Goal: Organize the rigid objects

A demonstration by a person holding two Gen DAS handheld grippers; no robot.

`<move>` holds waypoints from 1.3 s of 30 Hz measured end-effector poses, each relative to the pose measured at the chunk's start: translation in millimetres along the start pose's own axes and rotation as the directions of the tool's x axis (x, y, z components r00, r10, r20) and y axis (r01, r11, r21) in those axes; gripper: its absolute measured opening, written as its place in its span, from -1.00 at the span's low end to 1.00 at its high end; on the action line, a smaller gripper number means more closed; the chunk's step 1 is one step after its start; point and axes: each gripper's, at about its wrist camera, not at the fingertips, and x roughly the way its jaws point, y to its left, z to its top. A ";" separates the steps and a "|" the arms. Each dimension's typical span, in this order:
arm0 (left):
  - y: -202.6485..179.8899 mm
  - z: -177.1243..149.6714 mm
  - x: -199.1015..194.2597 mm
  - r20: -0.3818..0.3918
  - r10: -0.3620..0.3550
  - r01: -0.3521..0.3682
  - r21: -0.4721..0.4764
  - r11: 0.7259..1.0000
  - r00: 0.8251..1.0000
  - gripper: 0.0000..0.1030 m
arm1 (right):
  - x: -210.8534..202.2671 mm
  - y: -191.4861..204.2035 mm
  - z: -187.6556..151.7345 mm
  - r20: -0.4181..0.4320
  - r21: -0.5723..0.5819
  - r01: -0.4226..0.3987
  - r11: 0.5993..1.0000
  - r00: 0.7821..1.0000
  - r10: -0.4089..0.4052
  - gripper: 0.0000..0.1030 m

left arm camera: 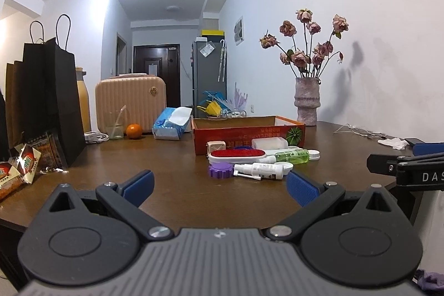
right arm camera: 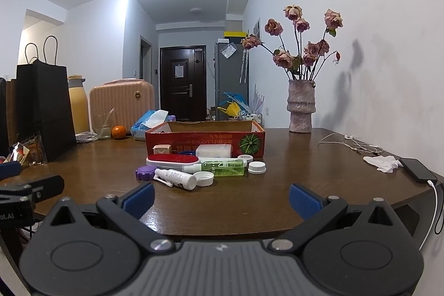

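A red cardboard box (left arm camera: 247, 136) (right arm camera: 205, 139) stands open on the brown table. In front of it lie a red-and-white lint brush (left arm camera: 238, 156) (right arm camera: 172, 160), a green bottle (left arm camera: 292, 157) (right arm camera: 224, 167), a white spray bottle (left arm camera: 258, 170) (right arm camera: 176, 179), a purple lid (left arm camera: 220, 170) (right arm camera: 145, 173), white caps (right arm camera: 256, 167), a white case (left arm camera: 269, 143) (right arm camera: 213, 150) and a small beige cube (left arm camera: 216, 147) (right arm camera: 162, 149). My left gripper (left arm camera: 219, 189) is open and empty, short of the pile. My right gripper (right arm camera: 220, 199) is open and empty at the table's front edge.
Black paper bags (left arm camera: 47, 90), snack packets (left arm camera: 22, 165), a glass (left arm camera: 115, 126), an orange (left arm camera: 134, 131), a tissue pack (left arm camera: 172, 124) and a pink case (left arm camera: 130, 101) stand at the left and back. A vase of dried roses (right arm camera: 301, 107), cables (right arm camera: 355, 144), a tissue and a phone (right arm camera: 417, 169) are at the right.
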 end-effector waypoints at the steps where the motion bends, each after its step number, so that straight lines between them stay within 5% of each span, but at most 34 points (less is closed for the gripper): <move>1: -0.4 0.0 0.1 -0.001 -0.004 0.004 0.000 1.000 1.000 1.00 | 0.3 0.2 -0.2 -0.001 0.000 0.000 1.000 1.000 0.000 1.00; 21: 8.6 8.2 70.6 -0.099 0.042 -0.049 -0.070 0.996 0.994 1.00 | 66.0 -5.3 -2.8 -0.058 -0.013 0.031 0.999 0.998 -0.031 1.00; 39: 8.8 15.8 146.5 -0.206 0.050 -0.067 -0.077 0.995 0.977 1.00 | 148.6 -22.5 0.9 -0.147 0.057 -0.046 0.997 0.988 0.054 1.00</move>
